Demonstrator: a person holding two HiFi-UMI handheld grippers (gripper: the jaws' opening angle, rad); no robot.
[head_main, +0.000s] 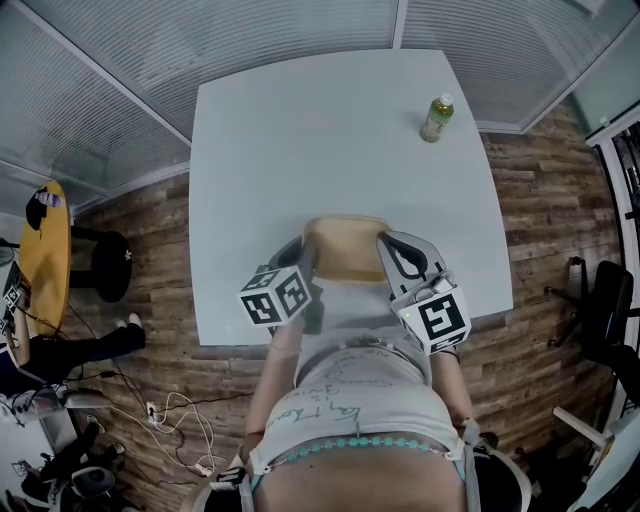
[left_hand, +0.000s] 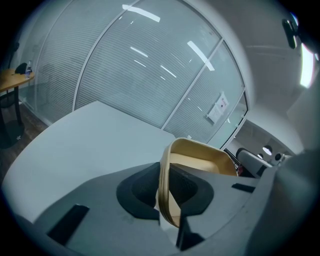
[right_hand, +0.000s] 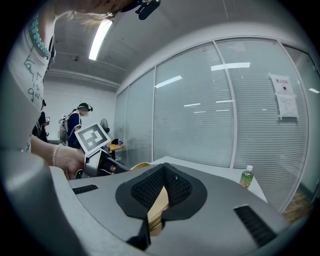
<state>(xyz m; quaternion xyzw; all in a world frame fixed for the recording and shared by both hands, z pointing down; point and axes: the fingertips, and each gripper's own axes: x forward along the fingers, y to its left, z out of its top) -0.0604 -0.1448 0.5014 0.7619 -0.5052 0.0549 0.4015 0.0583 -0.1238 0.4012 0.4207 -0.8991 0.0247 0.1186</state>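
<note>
Left gripper (head_main: 306, 262) was clamped on the left rim of the wooden tray (head_main: 345, 248), and right gripper (head_main: 386, 258) on its right rim. Tray was over the near edge of the table (head_main: 320, 130), probably lifted clear (hard to judge from above). Green bottle (head_main: 437, 118) stood far right, well apart.

Tray (head_main: 345, 248) between left gripper (head_main: 306, 252) and right gripper (head_main: 384, 246), a rim in each; bottle (head_main: 437, 118) on table (head_main: 290, 140) farther back, beyond right gripper
</note>
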